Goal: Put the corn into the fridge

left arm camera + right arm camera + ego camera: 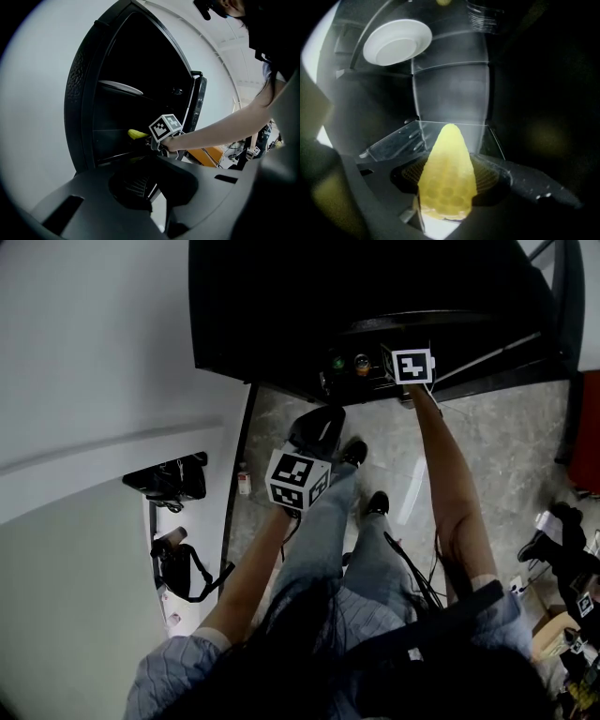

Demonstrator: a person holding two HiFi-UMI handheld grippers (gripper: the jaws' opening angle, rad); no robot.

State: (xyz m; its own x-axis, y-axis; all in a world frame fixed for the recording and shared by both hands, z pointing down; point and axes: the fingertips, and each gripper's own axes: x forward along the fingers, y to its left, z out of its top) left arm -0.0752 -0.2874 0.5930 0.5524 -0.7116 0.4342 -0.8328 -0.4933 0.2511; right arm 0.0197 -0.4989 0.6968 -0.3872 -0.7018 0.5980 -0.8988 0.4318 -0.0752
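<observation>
Right gripper [153,138] was reached well into the open fridge [80,96], arm stretched past the door [198,105] on the right. Its jaws were clamped on the butt of the corn [446,174], tip pointing to the far wall. I judged that grip sensible: holding the thick end let the cob go in nose first.

The corn hung just over the near edge of the glass shelf [396,139]; I could not tell whether it touched. A white bowl [397,41] sat on the shelf above, far left, well apart from the cob.

Left gripper [140,188] was held low and near, outside the fridge, jaws a little apart with nothing between them. Probably parked there to stay out of the way.

My read: placement nearly done. Remaining step would be lowering the cob flat before letting go, since a round cob could roll on glass.
</observation>
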